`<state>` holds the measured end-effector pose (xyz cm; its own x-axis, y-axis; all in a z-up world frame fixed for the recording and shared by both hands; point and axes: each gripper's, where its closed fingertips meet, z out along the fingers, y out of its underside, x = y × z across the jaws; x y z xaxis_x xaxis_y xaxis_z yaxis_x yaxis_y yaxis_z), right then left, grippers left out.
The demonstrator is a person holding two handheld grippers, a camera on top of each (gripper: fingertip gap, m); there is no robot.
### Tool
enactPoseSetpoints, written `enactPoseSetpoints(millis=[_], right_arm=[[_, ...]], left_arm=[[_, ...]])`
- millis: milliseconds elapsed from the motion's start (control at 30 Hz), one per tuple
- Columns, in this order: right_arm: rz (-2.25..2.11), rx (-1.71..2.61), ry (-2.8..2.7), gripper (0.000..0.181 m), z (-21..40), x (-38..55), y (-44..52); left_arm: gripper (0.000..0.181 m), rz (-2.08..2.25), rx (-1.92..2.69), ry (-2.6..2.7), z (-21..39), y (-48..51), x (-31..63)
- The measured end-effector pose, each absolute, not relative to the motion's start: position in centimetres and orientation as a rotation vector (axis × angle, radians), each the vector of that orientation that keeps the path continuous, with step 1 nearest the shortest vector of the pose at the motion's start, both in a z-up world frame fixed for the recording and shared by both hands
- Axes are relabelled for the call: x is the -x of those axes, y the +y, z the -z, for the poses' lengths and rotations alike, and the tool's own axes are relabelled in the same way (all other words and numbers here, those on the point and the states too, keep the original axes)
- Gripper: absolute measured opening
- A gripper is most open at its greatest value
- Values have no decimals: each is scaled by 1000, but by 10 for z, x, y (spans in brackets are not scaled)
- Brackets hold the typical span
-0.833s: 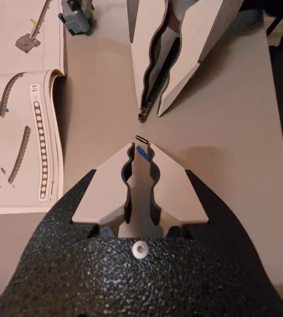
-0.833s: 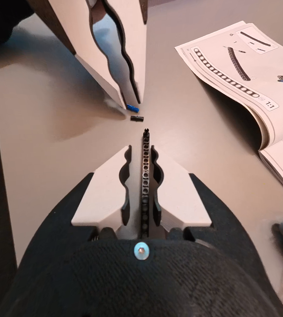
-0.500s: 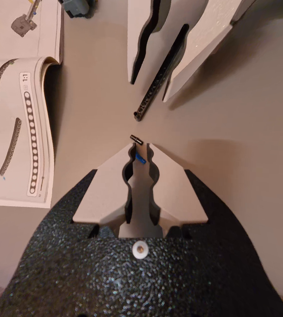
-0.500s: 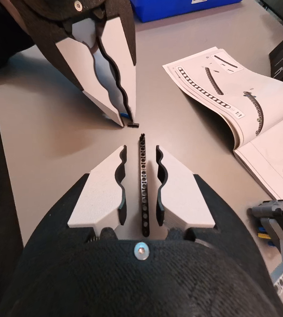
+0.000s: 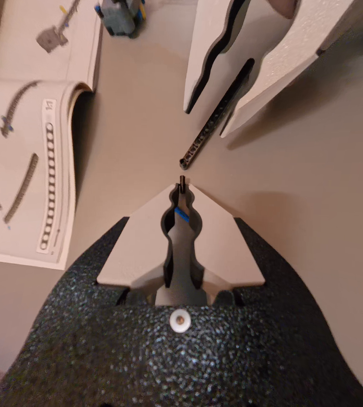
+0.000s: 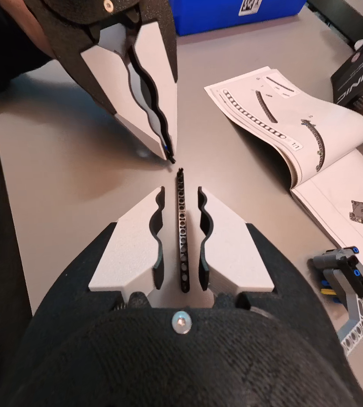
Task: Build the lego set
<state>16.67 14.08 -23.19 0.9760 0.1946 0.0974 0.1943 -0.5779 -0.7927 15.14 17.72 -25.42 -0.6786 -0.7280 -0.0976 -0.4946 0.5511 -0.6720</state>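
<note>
Left claw (image 5: 181, 187) pinched on tiny black pin (image 5: 182, 180), tip poking toward 12. Pin light, stiff, slick, easily flicked; grip mid-shaft. Blue pin (image 5: 181, 214) loose on bench (image 5: 132, 143) under claw. Right claw (image 6: 181, 193) apart, straddling long black holed beam (image 6: 182, 233) flat on bench; rigid, light, take by edges.

Hidden or unclear from my two cameras:
- blue pin (image 5: 181, 214): my left fingers (image 5: 147, 229) cover both ends.
- small black pin (image 5: 182, 183): rear half hidden between those tips; grip not discernible.
- black beam (image 5: 218, 114): far end hidden behind my right finger (image 5: 271, 83).
- instruction booklet (image 5: 28, 167): motion-blurred, cropped left.
- grey assembly (image 5: 121, 17): cropped at the top.
- black box (image 6: 361, 72): cropped right.
</note>
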Motion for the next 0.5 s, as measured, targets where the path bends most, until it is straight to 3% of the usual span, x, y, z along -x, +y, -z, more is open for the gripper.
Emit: enactPoseSetpoints(millis=[33,400,500], right_arm=[[3,2179,-277,26,228,-163,142],[-663,1775,108,25,166,-141,140],[-739,1737,137,15,161,-137,136]], left_arm=[[2,886,952,2402,247,176,-152],[2,776,250,2072,176,141,-154],[2,775,210,2056,172,136,-154]])
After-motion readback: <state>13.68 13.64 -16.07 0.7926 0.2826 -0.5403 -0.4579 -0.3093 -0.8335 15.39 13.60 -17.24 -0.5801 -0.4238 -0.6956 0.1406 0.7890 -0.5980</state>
